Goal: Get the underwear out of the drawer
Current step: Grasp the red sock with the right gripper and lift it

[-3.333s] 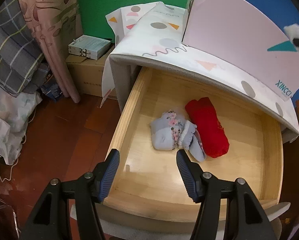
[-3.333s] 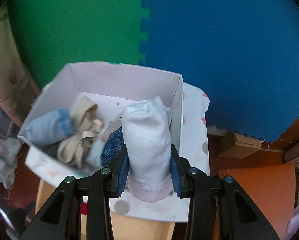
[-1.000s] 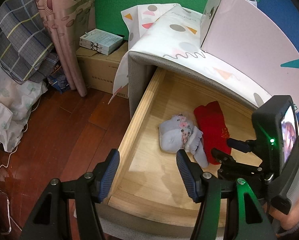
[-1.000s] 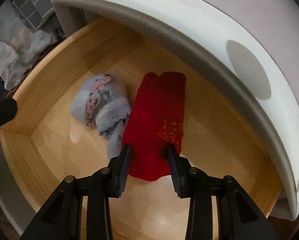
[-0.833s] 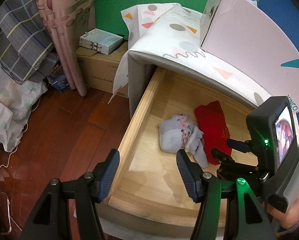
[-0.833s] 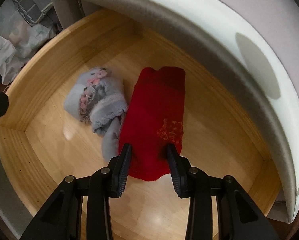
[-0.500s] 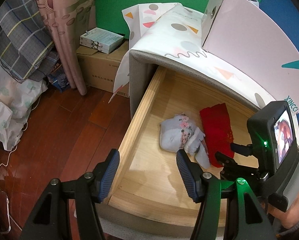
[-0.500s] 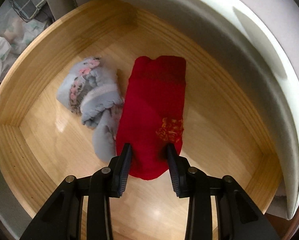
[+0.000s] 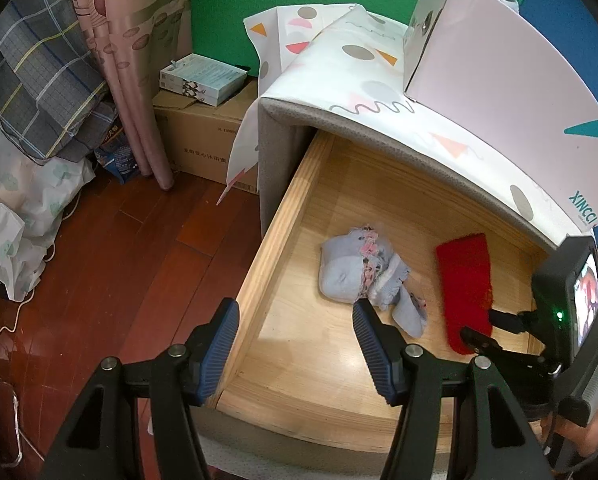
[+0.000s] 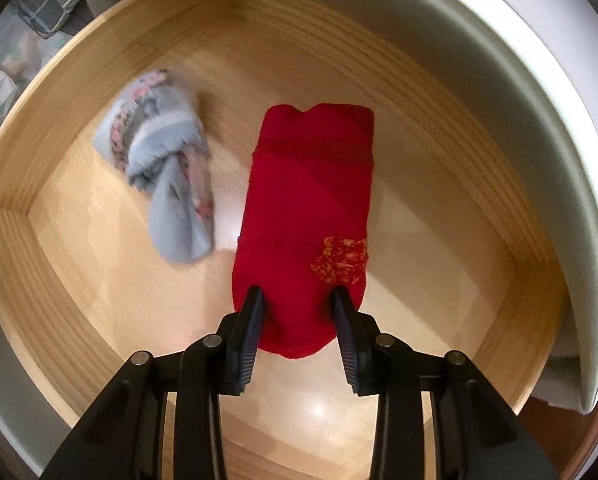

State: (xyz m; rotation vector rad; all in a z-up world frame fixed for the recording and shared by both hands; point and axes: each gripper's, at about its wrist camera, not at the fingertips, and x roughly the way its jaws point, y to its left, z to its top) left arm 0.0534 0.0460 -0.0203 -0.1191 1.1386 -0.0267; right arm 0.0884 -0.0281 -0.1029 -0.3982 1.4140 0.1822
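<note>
The right tool points almost straight down into the open wooden drawer, its jaws narrowed onto the near end of the red folded underwear. Both pads press into the cloth, which bulges between them, and the rest of the piece stretches away from the tool toward the back of the drawer. A yellow embroidered patch sits on the red cloth just ahead of the tool's right pad. Ahead and to the left of this tool, apart from the red piece, lies the pale blue bundle with pink trim, flat on the drawer floor.

The left tool hangs over the drawer's front left corner, its jaws standing half apart with nothing between them. Just beyond its right finger lies the same blue bundle; farther to its right is the red underwear, with the right tool at its near end. Above the drawer, a patterned cloth covers the cabinet top, carrying a pink box.
</note>
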